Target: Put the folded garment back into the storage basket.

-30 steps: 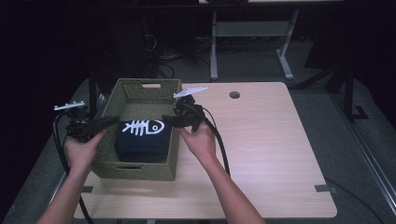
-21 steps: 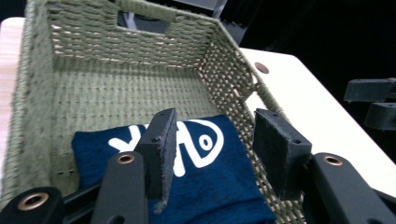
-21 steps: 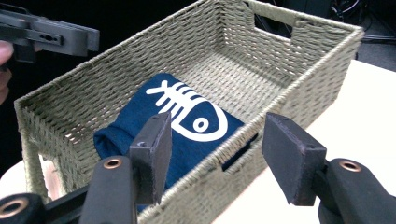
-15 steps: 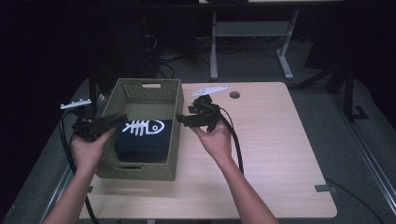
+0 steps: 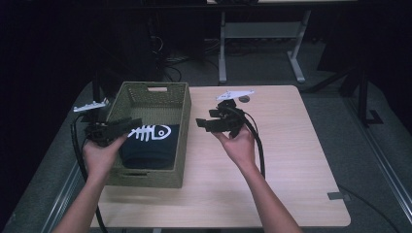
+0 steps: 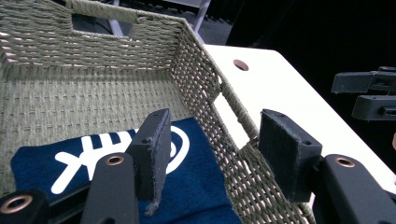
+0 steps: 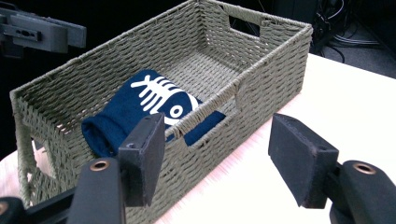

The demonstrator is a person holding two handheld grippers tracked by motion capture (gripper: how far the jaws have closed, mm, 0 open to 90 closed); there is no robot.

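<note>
Nearest the camera in the high view, the person's two forearms are seen entering from six o'clock. The left gripper (image 5: 127, 124) is held at the nine o'clock wall of the woven basket (image 5: 180, 116); its fingers (image 6: 150, 154) stand apart, one over the interior and one outside the wall, with nothing pressed between them. They have just been opening. A second ago this gripper reached further in, over the garment.

The right gripper (image 5: 201, 124) is held over the bare table (image 5: 291, 160), at three o'clock of the basket and clear of its wall. Its fingers (image 7: 301, 161) are likewise parted and empty, and have just been opening. A second ago it was placed over the basket's rim; it has since been drawn outward.

Further off, the folded navy cloth (image 5: 148, 145), marked with a white fish-skeleton print, is found lying in the near half of the basket, resting on its floor. The far half, toward twelve o'clock, is left unoccupied.

It is judged that the cloth has been deposited and released, and that the placing step is complete.
</note>
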